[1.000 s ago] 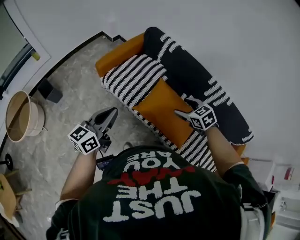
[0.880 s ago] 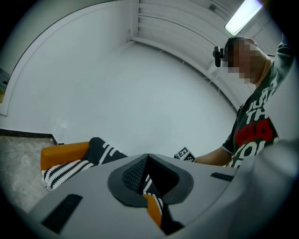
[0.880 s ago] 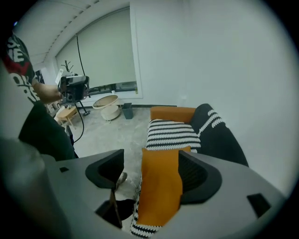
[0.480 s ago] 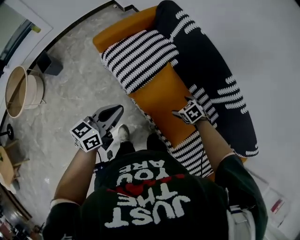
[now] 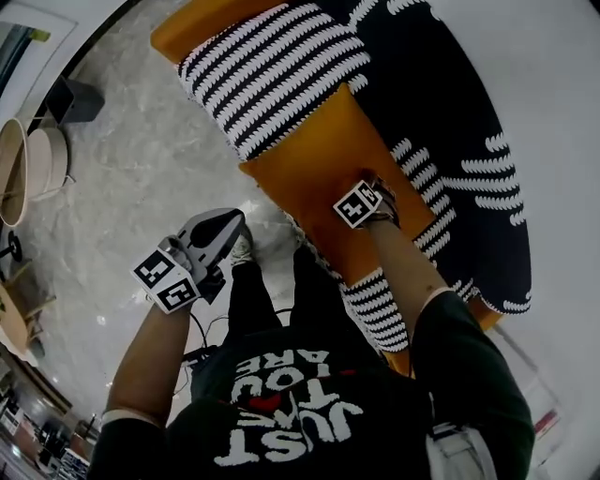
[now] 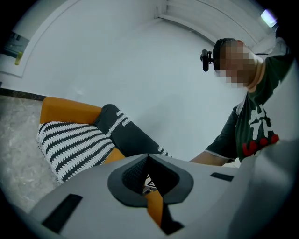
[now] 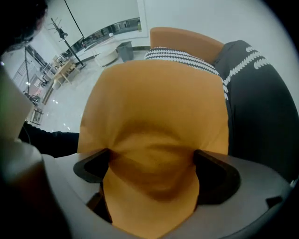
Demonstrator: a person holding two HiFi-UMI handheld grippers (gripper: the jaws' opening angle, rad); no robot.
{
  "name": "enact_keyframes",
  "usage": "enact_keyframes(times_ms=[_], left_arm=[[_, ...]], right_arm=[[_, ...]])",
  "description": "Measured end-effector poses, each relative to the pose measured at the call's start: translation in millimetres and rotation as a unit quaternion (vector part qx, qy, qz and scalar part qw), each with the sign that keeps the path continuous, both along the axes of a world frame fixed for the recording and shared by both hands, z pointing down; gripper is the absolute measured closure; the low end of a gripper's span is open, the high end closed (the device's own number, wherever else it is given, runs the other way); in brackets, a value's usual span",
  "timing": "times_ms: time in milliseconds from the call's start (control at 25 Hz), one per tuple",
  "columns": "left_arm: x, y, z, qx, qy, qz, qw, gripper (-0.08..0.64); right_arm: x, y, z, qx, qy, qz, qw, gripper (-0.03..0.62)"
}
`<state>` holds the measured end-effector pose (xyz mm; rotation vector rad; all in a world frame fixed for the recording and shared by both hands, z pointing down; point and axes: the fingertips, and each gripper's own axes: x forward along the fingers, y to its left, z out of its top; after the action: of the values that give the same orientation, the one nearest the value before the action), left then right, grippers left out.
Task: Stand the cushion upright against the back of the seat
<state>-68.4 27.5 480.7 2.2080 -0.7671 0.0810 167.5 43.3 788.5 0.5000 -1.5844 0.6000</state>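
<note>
we see the orange cushion (image 5: 314, 164) lying flat on the seat of the sofa (image 5: 202, 21), not yet stood up. one long edge runs along the foot of the dark back (image 5: 450, 122), which carries white dashed marks, and the other reaches the front edge of the seat. at its far end it touches a black-and-white striped cushion (image 5: 272, 70), which also lies flat and fills the corner by the orange armrest. at the near end, a striped cloth (image 5: 380, 305) shows on the seat beneath it.

our right gripper (image 5: 375, 199) points straight down into the near part of the orange cushion, close to the back. in the right gripper view its jaws stand very wide and are opening. a soft bulge of orange fabric rises between them, and creases run out from both dark pads (image 7: 93, 165) where they sink into the cover. we read this as pushed into the cushion, not pinched on it.

our left gripper (image 5: 228, 225) hangs in front of the sofa over the marbled floor (image 5: 122, 216), well apart from both cushions. in the left gripper view its jaws meet at the tips with nothing between them, and the striped cushion and the dark back show beyond.
</note>
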Motion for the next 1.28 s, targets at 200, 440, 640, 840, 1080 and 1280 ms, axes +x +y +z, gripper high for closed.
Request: enact_keyframes(times_ms=[200, 440, 640, 840, 1080, 1280], left_arm=[[-6, 12, 34, -0.019, 0.000, -0.009, 0.9998, 0.549], [-17, 16, 47, -0.047, 0.013, -0.025, 0.9985, 0.549], [-4, 29, 62, -0.050, 0.021, -0.029, 0.9981, 0.549], [-6, 26, 46, -0.026, 0.020, -0.034, 0.9989, 0.549], [-20, 14, 8, -0.018, 0.018, -0.036, 0.9990, 0.549], [-13, 6, -27, 0.004, 0.018, -0.030, 0.9994, 0.549]], right_arm=[[-6, 4, 45, -0.047, 0.012, -0.005, 0.999, 0.040], [-12, -3, 58, -0.047, 0.019, -0.011, 0.999, 0.057], [-3, 10, 64, -0.069, -0.013, 0.004, 0.998, 0.229], [-3, -2, 39, -0.052, -0.072, 0.020, 0.996, 0.410], [-4, 16, -15, -0.069, -0.164, 0.121, 0.977, 0.548], [1, 26, -52, -0.058, -0.208, 0.149, 0.965, 0.558]])
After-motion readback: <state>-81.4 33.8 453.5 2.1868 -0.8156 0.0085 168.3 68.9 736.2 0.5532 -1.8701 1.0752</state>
